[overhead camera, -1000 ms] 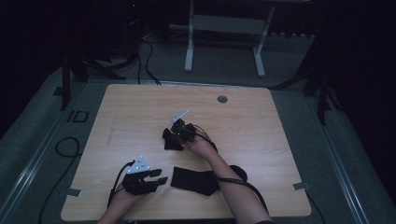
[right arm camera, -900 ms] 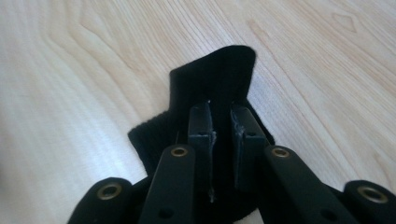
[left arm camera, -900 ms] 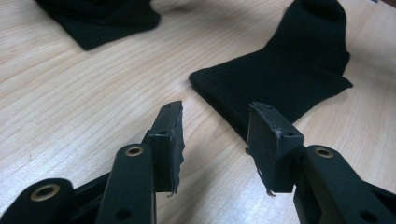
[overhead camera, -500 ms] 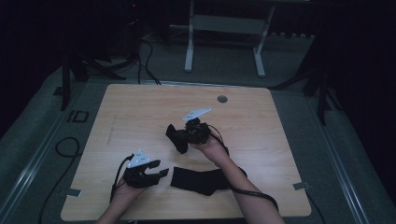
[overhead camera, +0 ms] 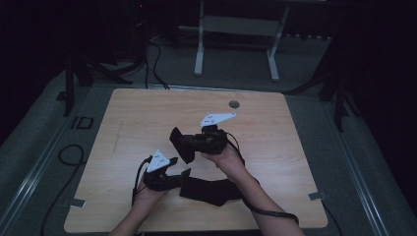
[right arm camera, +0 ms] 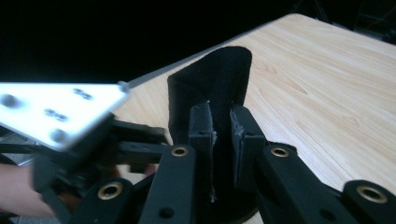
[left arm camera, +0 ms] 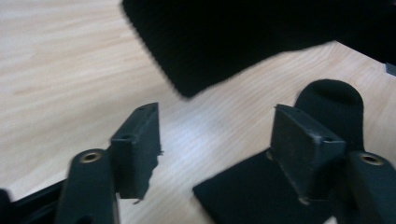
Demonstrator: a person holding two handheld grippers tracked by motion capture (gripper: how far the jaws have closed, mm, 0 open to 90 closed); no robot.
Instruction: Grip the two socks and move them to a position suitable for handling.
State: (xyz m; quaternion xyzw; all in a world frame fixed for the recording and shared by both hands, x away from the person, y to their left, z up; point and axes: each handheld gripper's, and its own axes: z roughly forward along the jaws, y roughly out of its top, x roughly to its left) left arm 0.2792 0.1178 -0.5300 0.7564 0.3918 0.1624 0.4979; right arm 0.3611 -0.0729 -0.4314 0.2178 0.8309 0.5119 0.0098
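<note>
My right gripper (overhead camera: 186, 142) is shut on a black sock (overhead camera: 178, 143) and holds it in the air over the middle of the wooden table (overhead camera: 275, 123). In the right gripper view the sock (right arm camera: 219, 70) stands pinched between the jaws of the right gripper (right arm camera: 220, 116). A second black sock (overhead camera: 211, 191) lies flat near the table's front edge. My left gripper (overhead camera: 183, 174) hovers at that sock's left end. Its jaws have just been opening. In the left gripper view the left gripper (left arm camera: 217, 126) has a wide gap with nothing pressed, and the flat sock (left arm camera: 254, 196) lies below.
A small round grommet (overhead camera: 234, 104) sits in the table near its far edge. Metal stand legs (overhead camera: 236, 44) and cables lie on the dark floor beyond. Bare wood spreads to the left and right of the hands.
My right gripper has risen and moved right with the black sock in it. The left gripper has shifted slightly right and up, and its jaws stand wider apart.
</note>
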